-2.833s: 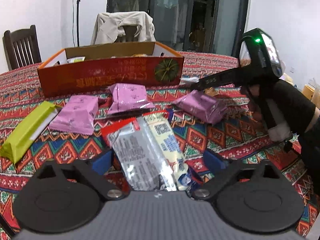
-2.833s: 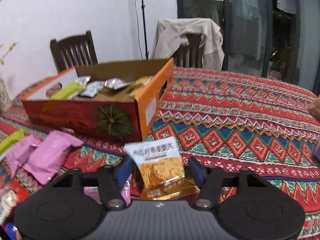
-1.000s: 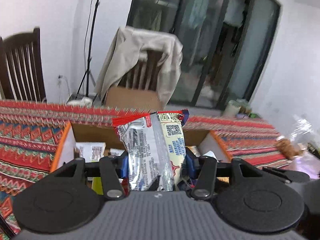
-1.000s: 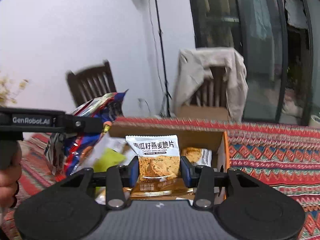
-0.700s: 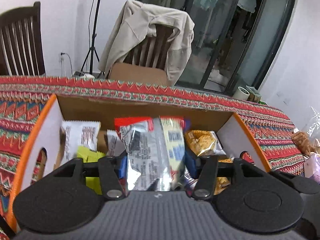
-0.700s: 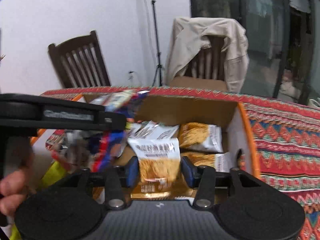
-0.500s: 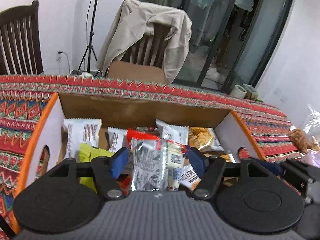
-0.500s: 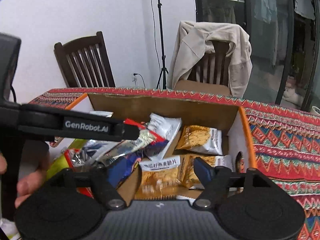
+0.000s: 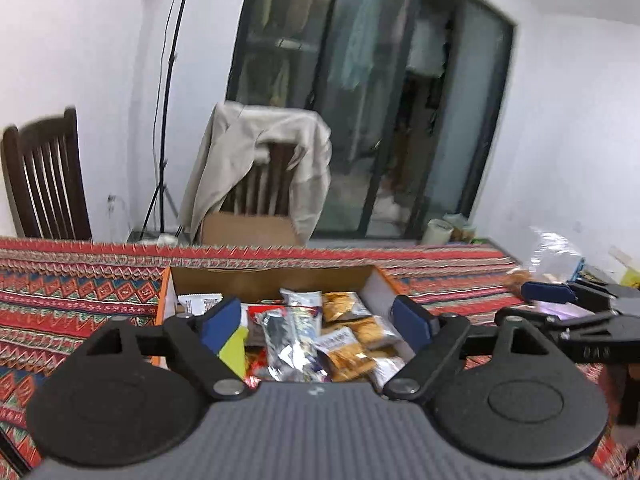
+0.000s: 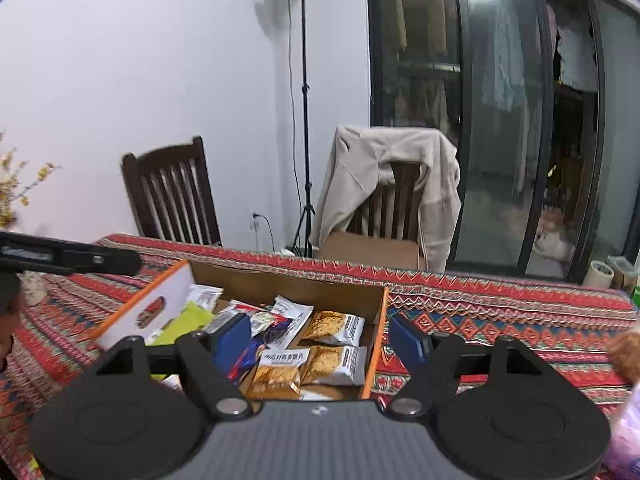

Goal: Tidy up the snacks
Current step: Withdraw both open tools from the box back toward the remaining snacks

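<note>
Here both our left gripper [image 9: 316, 322] and right gripper [image 10: 320, 340] gape empty above the cardboard box [image 10: 288, 282]; its snack packets [image 10: 334, 328] look light, crinkly, slippery, best pinched at a sealed edge.

We are in a home, in what looks like a dining room at night. A table [image 10: 500, 300] under a red patterned cloth stands by two dark wooden chairs [image 10: 172, 192], one with a beige jacket [image 10: 384, 176] draped over its back. Behind them, sliding glass doors [image 10: 500, 120] show clothes hanging on a dim balcony. A lamp on a tall stand [image 10: 304, 120] rises by the white wall, and dried yellow flowers [image 10: 12, 188] sit at the left.
</note>
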A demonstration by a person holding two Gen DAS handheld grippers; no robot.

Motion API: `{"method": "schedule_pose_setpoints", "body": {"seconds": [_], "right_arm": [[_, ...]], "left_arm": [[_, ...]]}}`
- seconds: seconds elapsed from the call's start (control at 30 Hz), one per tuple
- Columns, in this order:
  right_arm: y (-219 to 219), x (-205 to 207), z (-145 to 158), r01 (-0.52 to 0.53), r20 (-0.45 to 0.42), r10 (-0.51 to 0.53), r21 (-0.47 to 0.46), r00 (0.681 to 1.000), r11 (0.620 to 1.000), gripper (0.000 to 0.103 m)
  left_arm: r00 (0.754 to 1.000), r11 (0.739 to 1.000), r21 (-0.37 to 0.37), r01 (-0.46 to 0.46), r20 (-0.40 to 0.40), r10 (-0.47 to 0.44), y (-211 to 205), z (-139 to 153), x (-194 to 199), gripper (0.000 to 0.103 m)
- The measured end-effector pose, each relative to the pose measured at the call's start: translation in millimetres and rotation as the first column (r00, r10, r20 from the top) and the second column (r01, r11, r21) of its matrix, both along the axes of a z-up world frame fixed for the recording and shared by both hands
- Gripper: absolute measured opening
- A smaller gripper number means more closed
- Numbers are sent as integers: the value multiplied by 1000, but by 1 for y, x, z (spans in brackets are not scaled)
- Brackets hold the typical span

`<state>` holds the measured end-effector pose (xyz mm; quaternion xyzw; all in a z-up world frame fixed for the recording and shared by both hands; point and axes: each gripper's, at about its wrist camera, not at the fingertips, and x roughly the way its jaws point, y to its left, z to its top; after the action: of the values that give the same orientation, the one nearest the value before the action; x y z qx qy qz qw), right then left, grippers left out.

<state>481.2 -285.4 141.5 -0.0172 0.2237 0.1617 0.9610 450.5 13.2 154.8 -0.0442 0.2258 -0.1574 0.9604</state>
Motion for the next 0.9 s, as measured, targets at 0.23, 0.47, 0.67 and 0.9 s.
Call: {"method": "schedule_pose_setpoints", "body": {"seconds": [0.23,0.47,0.67,0.9], "right_arm": [[-21,-112,-4,-12,62,11,10,998,1000,83],[-27,-214,-40,-21,39,20,20,999,1000,88],[-14,-281,-81,26,47,-26,-1,999,1000,92],[0,-313,-138,69,9,-70,65,998,996,95]], "left_arm": [[997,1000,22,-21,77,19,3,-24,-125,91],[987,995,30,-94,132,89,7,-57,-224,97],[979,985,25,-168,120,164,14,-101,-283,101],[971,971,37,-238,33,237,23,-138,-305,102]]}}
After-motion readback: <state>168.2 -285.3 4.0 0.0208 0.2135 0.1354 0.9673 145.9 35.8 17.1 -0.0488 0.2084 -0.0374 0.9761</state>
